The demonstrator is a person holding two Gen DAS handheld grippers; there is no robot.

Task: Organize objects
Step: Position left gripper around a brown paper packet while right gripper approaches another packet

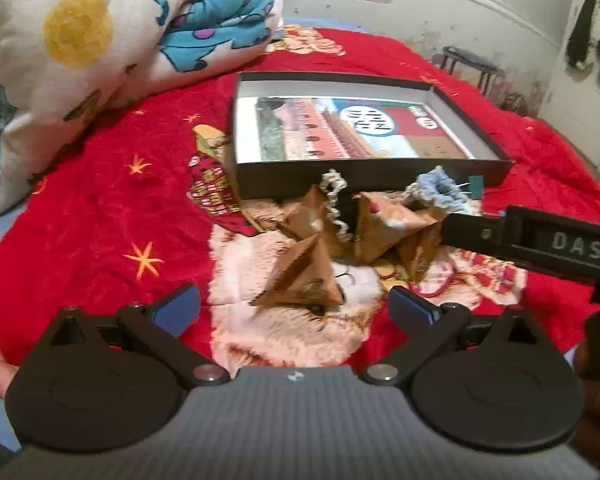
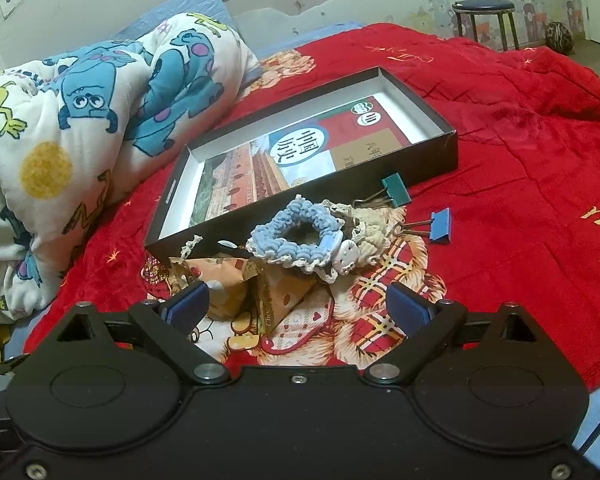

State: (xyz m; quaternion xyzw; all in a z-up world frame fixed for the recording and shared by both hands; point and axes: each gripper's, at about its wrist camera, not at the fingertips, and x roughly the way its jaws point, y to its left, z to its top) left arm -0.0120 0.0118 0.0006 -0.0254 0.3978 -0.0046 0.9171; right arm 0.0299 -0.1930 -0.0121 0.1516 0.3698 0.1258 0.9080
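Red blanket [image 1: 80, 216] below; both claws [image 1: 294, 306] [image 2: 298, 306] hover agape.

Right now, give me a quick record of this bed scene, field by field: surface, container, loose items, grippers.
surface: red blanket
container: open black box, book inside
loose items: blue scrunchie, brown packets, green clip, blue clip, all outside box
left gripper: open, empty
right gripper: open, empty
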